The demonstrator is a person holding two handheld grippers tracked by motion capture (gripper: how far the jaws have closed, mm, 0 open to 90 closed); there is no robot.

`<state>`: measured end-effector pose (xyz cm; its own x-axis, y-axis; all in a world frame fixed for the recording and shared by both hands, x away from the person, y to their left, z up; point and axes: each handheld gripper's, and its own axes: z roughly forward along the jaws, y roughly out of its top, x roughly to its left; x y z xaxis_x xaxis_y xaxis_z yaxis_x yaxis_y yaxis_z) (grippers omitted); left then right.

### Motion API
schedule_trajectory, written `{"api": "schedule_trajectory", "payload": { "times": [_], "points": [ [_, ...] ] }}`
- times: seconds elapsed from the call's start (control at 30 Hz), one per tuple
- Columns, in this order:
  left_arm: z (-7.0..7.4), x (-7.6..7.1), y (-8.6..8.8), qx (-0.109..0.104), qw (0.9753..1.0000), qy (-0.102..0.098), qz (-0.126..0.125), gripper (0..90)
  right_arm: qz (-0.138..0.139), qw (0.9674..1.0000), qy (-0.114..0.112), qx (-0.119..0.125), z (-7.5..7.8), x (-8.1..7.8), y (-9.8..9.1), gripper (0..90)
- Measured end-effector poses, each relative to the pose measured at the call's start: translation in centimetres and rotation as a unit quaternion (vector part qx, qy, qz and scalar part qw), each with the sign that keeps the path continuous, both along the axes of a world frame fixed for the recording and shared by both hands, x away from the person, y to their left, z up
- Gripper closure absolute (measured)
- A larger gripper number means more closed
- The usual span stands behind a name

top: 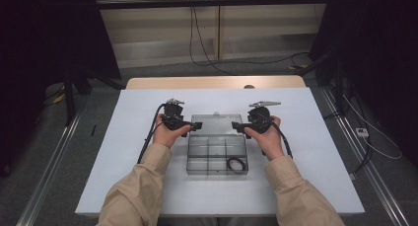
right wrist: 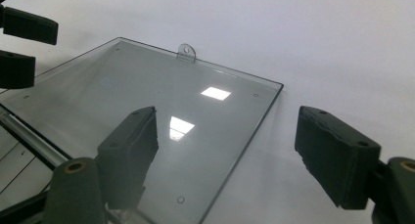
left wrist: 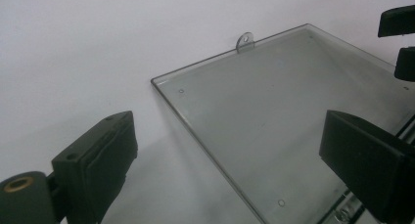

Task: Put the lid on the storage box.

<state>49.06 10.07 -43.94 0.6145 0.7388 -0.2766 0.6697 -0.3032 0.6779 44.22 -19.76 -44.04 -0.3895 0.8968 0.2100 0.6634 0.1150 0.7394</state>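
One clear plastic compartment box [top: 217,154] lies open at the middle of the white bench [top: 123,152], its flat transparent lid [top: 216,121] folded back on the far side of the tray and resting on the bench surface. The left gripper [top: 193,127] hovers at the lid's left edge and the right gripper [top: 236,128] at its right edge, one on each side, tips pointing inward toward the lid. In both gripper views the fingers [left wrist: 95,158] stand wide apart with nothing between them: the left pair straddles the lid's near left edge, the right pair [right wrist: 128,150] straddles its right edge, and neither touches the plastic as far as can be seen. A small hanging tab [right wrist: 186,52] sticks out from the middle of the lid's far edge. One black ring [top: 236,164], perhaps a rubber band or O-ring, sits in the tray's near right compartment; the other compartments look empty. The box is likely light, thin-walled and stiff but brittle at the hinge, and its glossy surface should be slippery, so a pinch across the lid's side edges, taken evenly on both sides, seems the safest hold.
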Motion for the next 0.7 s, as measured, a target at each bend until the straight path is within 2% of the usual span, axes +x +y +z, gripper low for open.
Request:
{"api": "schedule_trajectory", "payload": {
  "times": [0.23, 0.4, 0.47, 0.57, 0.63, 0.7],
  "points": [
    [-0.9, 0.5, -0.4, 0.002, 0.9999, 0.012, 0.008, 7.6, -0.012, 0.9997, 0.015, 0.015, -0.8, 0.8, 0.1, 24.6],
    [-1.4, 0.7, -0.9, 0.000, 0.9997, 0.024, 0.009, 8.2, -0.011, 0.9990, 0.038, 0.024, -1.5, 1.0, 0.4, 25.3],
    [-1.5, 0.7, -1.0, 0.000, 0.9996, 0.026, 0.005, 9.8, -0.014, 0.9984, 0.043, 0.035, -1.6, 1.1, 0.4, 26.0],
    [-1.7, 0.7, -1.2, -0.013, 0.9991, 0.039, 0.009, 10.6, -0.016, 0.9977, 0.050, 0.043, -1.7, 1.1, 0.4, 27.4],
    [-1.8, 0.8, -1.3, -0.023, 0.9984, 0.051, 0.004, 11.8, -0.018, 0.9967, 0.058, 0.054, -1.8, 1.2, 0.4, 29.1],
    [-1.8, 0.8, -1.5, -0.026, 0.9982, 0.054, 0.006, 12.1, -0.022, 0.9951, 0.067, 0.070, -2.0, 1.2, 0.3, 30.1]
  ]
}}
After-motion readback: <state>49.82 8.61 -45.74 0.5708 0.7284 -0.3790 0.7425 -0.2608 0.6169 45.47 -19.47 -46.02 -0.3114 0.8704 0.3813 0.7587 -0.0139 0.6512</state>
